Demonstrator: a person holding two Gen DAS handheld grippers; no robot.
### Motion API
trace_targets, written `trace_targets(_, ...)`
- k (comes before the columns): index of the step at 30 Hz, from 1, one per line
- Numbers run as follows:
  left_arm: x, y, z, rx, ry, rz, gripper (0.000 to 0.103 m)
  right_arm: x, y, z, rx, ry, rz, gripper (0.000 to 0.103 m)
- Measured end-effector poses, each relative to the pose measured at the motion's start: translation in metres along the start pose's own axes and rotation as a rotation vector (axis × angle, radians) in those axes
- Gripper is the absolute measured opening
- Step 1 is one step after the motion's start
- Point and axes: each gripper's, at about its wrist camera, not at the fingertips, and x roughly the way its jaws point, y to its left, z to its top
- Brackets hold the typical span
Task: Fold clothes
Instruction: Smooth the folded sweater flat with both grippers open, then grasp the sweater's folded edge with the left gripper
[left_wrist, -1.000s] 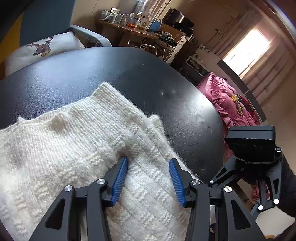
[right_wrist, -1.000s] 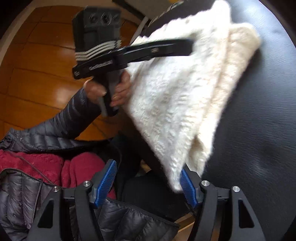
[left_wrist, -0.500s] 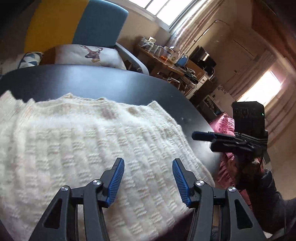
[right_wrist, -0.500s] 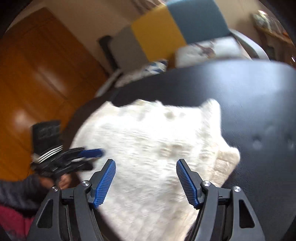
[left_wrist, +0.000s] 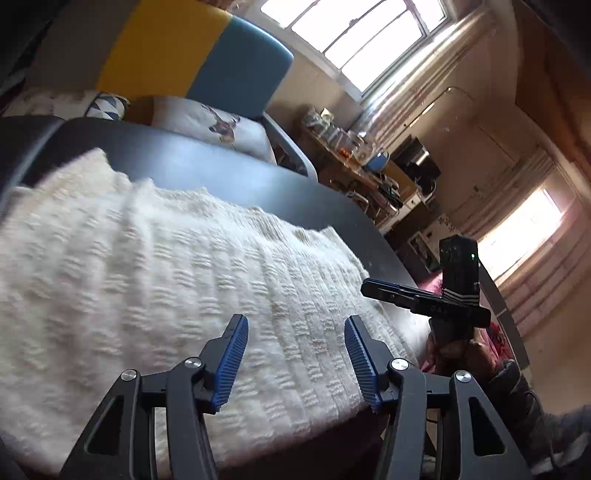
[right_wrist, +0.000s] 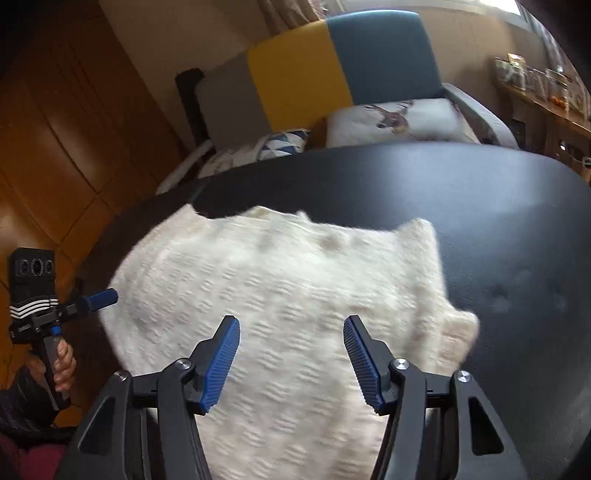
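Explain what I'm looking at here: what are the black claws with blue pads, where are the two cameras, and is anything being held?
No robot here: a person holds a hand-held gripper in each hand, each carrying a fisheye camera that looks along its two fingers. One picture comes from the left gripper, the other from the right gripper. Each view also catches the other tool off to the side, with the hand on its handle. A cream knitted sweater lies on a black table, partly folded, reaching its near edge. Neither gripper holds anything. The left one's jaws stand apart above the knit; the right one's are closing, with nothing pinched between them. A sofa stands behind.
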Motion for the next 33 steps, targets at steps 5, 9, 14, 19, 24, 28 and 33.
trace_targets(5, -0.097, 0.061, -0.001, -0.055, -0.124, 0.147, 0.063, 0.047, 0.066, 0.015, -0.055, 0.028, 0.166, 0.061)
trace_targets(9, -0.119, 0.098, -0.009, -0.078, -0.069, 0.155, 0.063, 0.096, 0.1, 0.022, -0.093, 0.078, 0.168, 0.061)
trace_targets(14, -0.094, 0.112, -0.019, -0.069, 0.045, 0.076, 0.062, 0.121, 0.087, 0.019, -0.043, 0.104, 0.137, 0.061)
trace_targets(19, -0.078, 0.119, -0.026, -0.092, 0.127, -0.002, 0.023, 0.122, 0.071, 0.014, -0.003, 0.083, 0.18, 0.061)
trace_targets(24, -0.094, 0.118, -0.05, -0.102, 0.168, -0.004, 0.006, 0.123, 0.073, 0.007, -0.082, 0.075, 0.169, 0.058)
trace_targets(28, -0.1, 0.122, -0.072, -0.158, 0.178, 0.017, 0.006, 0.123, 0.074, 0.006, -0.088, 0.064, 0.168, 0.058)
trace_targets(33, -0.113, 0.115, -0.055, -0.191, 0.1, 0.015, 0.007, 0.122, 0.073, 0.004, -0.069, 0.048, 0.177, 0.058)
